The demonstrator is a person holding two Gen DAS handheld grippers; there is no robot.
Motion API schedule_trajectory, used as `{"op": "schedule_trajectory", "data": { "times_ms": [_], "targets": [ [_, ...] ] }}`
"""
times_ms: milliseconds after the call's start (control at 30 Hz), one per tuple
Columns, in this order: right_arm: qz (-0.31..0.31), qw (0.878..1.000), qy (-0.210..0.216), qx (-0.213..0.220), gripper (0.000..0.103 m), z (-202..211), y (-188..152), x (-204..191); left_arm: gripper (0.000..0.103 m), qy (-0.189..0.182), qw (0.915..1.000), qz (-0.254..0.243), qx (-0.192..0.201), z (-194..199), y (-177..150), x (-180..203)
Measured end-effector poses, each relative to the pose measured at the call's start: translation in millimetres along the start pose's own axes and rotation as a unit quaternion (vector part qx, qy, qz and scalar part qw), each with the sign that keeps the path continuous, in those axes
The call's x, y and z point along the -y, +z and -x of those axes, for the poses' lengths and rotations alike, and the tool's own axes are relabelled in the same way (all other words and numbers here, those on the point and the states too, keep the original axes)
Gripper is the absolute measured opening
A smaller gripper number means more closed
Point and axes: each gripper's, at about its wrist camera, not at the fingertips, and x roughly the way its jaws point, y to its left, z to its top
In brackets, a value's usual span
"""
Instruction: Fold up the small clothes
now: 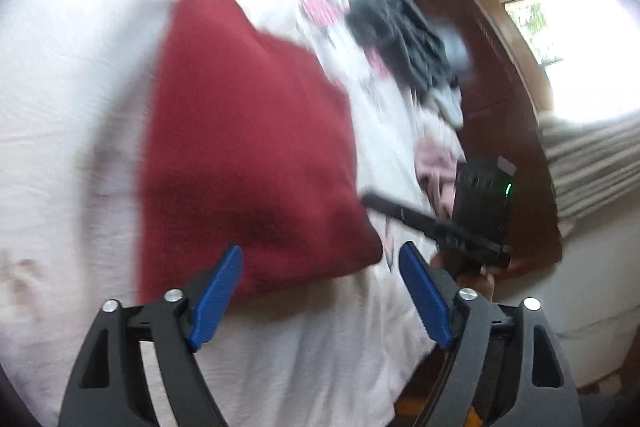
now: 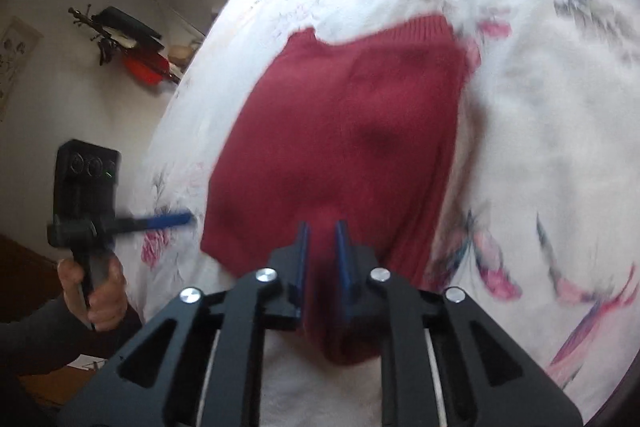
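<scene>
A dark red knit garment [image 1: 248, 131] lies flat on a white floral blanket [image 2: 540, 107]. My right gripper [image 2: 322, 255] is shut on the garment's near edge, and a fold of red fabric [image 2: 344, 327] hangs between and below its blue pads. Seen from the left wrist, the right gripper [image 1: 368, 199] reaches the garment's right edge. My left gripper [image 1: 320, 291] is open just above the garment's near corner, with nothing between its blue pads [image 1: 218, 301]. In the right wrist view the left gripper [image 2: 188, 218] sits just left of the garment, held by a hand [image 2: 100, 291].
A dark pile of clothes [image 1: 392, 27] and a pink item [image 1: 436, 163] lie at the blanket's far side. Dark wooden furniture [image 1: 500, 87], a striped fabric [image 1: 592, 163] and a bright window [image 1: 560, 27] are beyond. A wall rack [image 2: 124, 43] hangs left of the bed.
</scene>
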Motion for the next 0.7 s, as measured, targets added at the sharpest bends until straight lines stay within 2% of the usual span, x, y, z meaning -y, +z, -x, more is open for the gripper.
{"op": "schedule_trajectory", "data": {
  "times_ms": [33, 67, 133, 200, 233, 267, 400, 467, 700],
  "targets": [
    [-0.005, 1.0, -0.021, -0.017, 0.021, -9, -3, 7, 0.085, 0.009, 0.9999, 0.009, 0.001, 2, 1, -7],
    [-0.019, 0.999, -0.036, -0.03, 0.035, -19, 0, 11, 0.085, 0.023, 0.9993, 0.027, -0.002, 4, 3, -19],
    [-0.053, 0.998, -0.009, -0.028, 0.035, -11, 1, 20, 0.085, 0.032, 0.9984, 0.046, -0.011, 5, 4, -35],
    [-0.076, 0.997, 0.021, 0.018, 0.041, 15, 15, 25, 0.085, 0.045, 0.9977, 0.045, -0.02, 8, 5, -49],
    [-0.11, 0.992, 0.044, 0.045, 0.047, 29, 27, 37, 0.085, 0.045, 0.9977, 0.045, -0.023, 5, 7, -52],
    [-0.131, 0.988, 0.056, 0.052, 0.052, 35, 32, 45, 0.085, 0.043, 0.9975, 0.047, -0.029, -1, 11, -56],
    [-0.233, 0.966, 0.113, 0.025, 0.059, 14, 68, 94, 0.085, 0.032, 0.9976, 0.05, -0.036, -14, 15, -68],
    [-0.254, 0.959, 0.125, 0.012, 0.063, 0, 80, 101, 0.085, 0.007, 0.9978, 0.052, -0.04, -24, 19, -68],
    [-0.254, 0.96, 0.113, -0.028, 0.062, -33, 92, 122, 0.085, -0.027, 0.9968, 0.039, -0.064, -40, 21, -70]
  ]
}}
